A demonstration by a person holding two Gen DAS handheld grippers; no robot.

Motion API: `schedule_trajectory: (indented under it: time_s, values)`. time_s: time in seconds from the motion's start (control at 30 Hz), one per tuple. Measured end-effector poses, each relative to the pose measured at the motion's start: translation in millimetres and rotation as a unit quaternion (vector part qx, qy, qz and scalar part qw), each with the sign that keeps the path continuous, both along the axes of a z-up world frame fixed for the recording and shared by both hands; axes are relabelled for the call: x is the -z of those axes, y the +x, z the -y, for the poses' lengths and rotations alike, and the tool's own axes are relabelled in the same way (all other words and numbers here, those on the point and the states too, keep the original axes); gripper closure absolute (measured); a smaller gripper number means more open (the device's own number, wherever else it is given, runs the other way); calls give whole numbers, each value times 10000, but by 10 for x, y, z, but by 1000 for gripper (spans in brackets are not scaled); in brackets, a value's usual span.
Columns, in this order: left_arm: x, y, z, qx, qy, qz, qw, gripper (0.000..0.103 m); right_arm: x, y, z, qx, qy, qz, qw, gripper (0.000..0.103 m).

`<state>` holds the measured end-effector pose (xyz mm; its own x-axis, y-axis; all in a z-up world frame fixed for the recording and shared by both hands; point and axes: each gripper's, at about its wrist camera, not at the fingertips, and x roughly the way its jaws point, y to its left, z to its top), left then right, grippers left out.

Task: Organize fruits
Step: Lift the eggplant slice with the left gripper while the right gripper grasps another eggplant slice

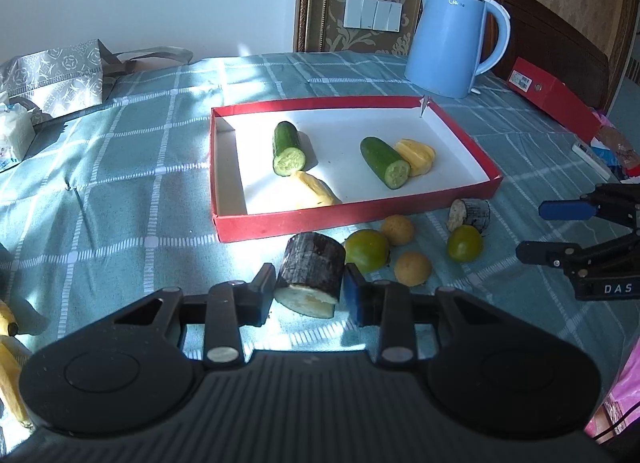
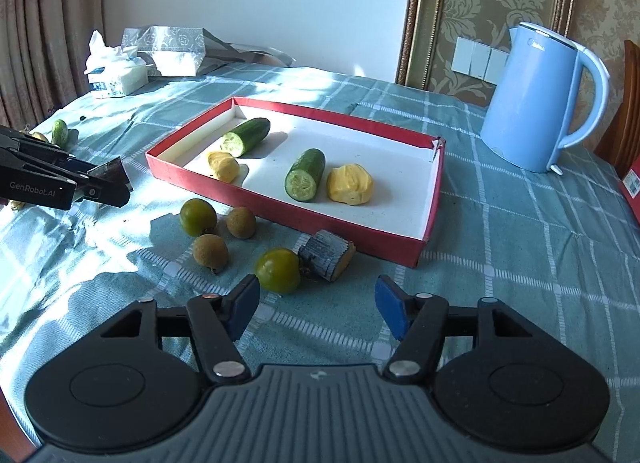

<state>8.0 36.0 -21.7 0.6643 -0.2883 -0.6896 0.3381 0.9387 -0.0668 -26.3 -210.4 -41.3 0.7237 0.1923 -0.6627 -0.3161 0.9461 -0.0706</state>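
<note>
My left gripper [image 1: 310, 295] is shut on a dark-skinned sugarcane chunk [image 1: 312, 271], held just above the cloth in front of the red tray [image 1: 340, 219]. In the tray lie two cucumber halves [image 1: 288, 147] [image 1: 386, 162] and two yellow pineapple pieces [image 1: 416, 155]. Between tray and grippers sit two green round fruits [image 2: 278, 271] [image 2: 197, 216], two tan round fruits [image 2: 210, 247] and a second sugarcane chunk [image 2: 326, 257]. My right gripper [image 2: 318, 303] is open with nothing between its pads; the nearer green fruit lies just past its left fingertip.
A blue kettle [image 2: 536, 103] stands behind the tray's right end, with a red box [image 1: 556, 95] beyond it. A tissue pack [image 2: 116, 75] and a silver bag [image 1: 52, 75] sit at the far left. A small cucumber [image 2: 60, 131] and a banana [image 1: 8, 323] lie at the left.
</note>
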Motion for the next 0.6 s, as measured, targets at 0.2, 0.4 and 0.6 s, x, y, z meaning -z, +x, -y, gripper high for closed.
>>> schedule_trajectory:
  time_s: [0.2,0.4,0.6]
  values:
    - [-23,-113,-59,-236,-35,-23,9997,70,20,254,11,174,502,-360,9979,46]
    - [-52,-187,-105,-439,-43,-7,9990,70,13,508,97,874,985,-602,9895,46]
    - [-35,-235,-106,-516,-56,-55,9986,70,78,700,198,1357,1341,-939,9771,51]
